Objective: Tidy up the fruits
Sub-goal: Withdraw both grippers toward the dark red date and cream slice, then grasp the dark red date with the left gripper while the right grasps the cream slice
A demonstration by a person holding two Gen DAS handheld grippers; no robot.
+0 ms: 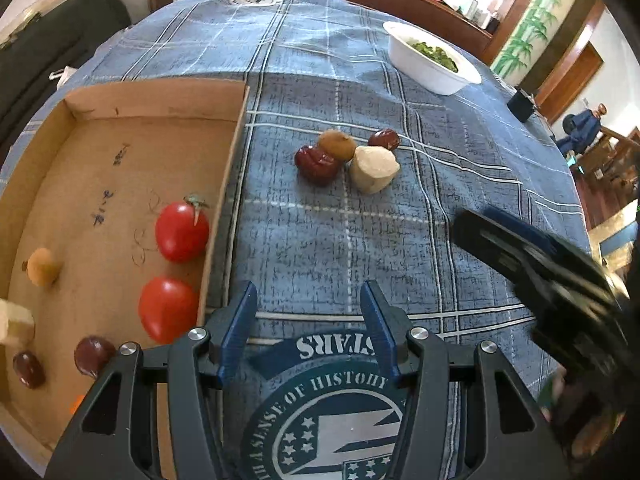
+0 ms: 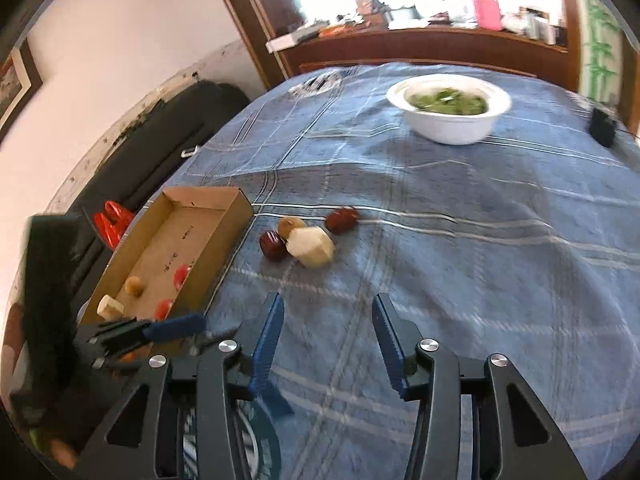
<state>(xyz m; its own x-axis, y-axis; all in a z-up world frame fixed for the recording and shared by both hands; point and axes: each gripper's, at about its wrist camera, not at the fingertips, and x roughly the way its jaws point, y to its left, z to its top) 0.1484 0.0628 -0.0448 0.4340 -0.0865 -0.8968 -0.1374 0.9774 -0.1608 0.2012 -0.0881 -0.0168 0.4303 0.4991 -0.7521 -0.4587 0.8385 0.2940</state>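
On the blue plaid cloth lies a small cluster: a pale peeled chunk (image 1: 374, 168) (image 2: 311, 247), a brown round fruit (image 1: 337, 143) (image 2: 292, 226) and two dark red dates (image 1: 318, 164) (image 1: 385, 139). The cardboard box (image 1: 160, 100) (image 2: 236, 220) on the left holds two red tomatoes (image 1: 182, 232) (image 1: 168, 308), a small brown fruit (image 1: 42, 266), a pale piece (image 1: 14, 324) and two dates (image 1: 28, 368) (image 1: 92, 354). My left gripper (image 1: 309, 292) (image 2: 200, 326) hangs open and empty beside the box's near corner. My right gripper (image 2: 328, 300) (image 1: 472, 224) is open too, short of the cluster, holding nothing.
A white bowl of greens (image 1: 432, 60) (image 2: 450, 108) stands at the far right of the table. A small black object (image 1: 522, 104) (image 2: 602, 128) lies near the right edge. A dark sofa (image 2: 160, 140) and a red bag (image 2: 112, 220) sit beyond the left edge.
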